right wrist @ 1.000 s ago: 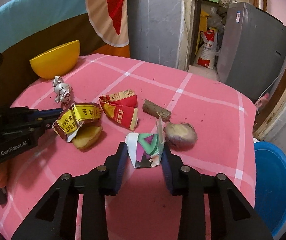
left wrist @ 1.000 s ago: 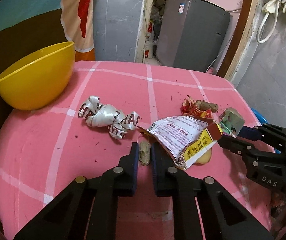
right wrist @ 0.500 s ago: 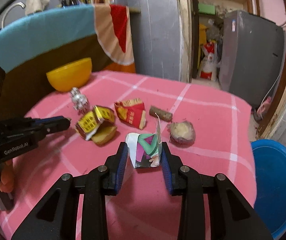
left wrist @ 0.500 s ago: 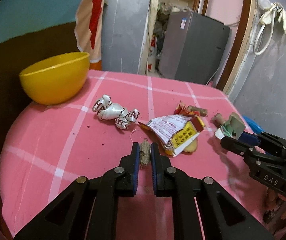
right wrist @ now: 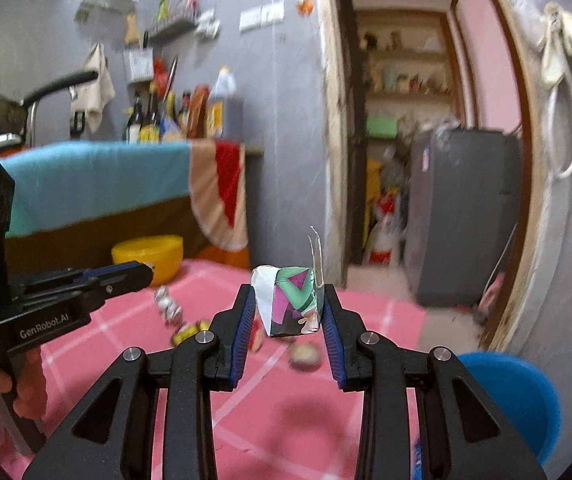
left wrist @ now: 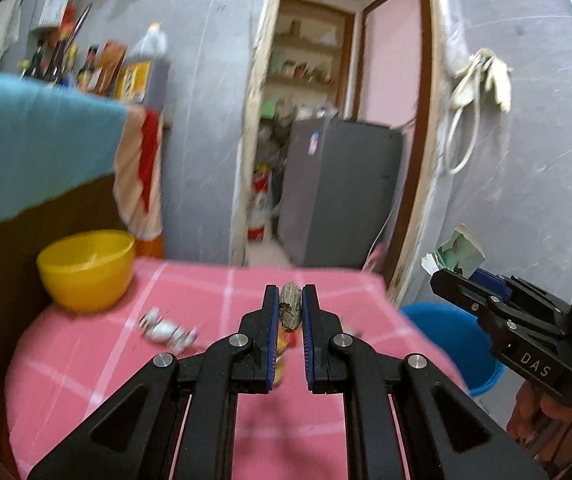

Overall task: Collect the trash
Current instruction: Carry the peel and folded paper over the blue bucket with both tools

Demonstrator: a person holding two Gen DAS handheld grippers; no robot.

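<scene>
The left gripper (left wrist: pixel 290 307) is clamped on a small brown, bark-like scrap (left wrist: pixel 289 308) and the right gripper (right wrist: pixel 287 307) is clenched on a folded green-and-purple paper wrapper (right wrist: pixel 290 301); both pieces are held lifted clear above the pink checked worktop (left wrist: pixel 86 360). The step in hand is judged to be the carry phase, since a blue bin (right wrist: pixel 513 396) is seen low to the right of the worktop, while a crumpled silver wrapper (left wrist: pixel 164 329), a yellow packet (right wrist: pixel 190 331) and a round brown lump (right wrist: pixel 305 354) are left uncollected. Next, each gripper would need to be brought over the bin's mouth and released there; the yellow bowl (left wrist: pixel 86 268) at the far left is a less likely destination.
</scene>
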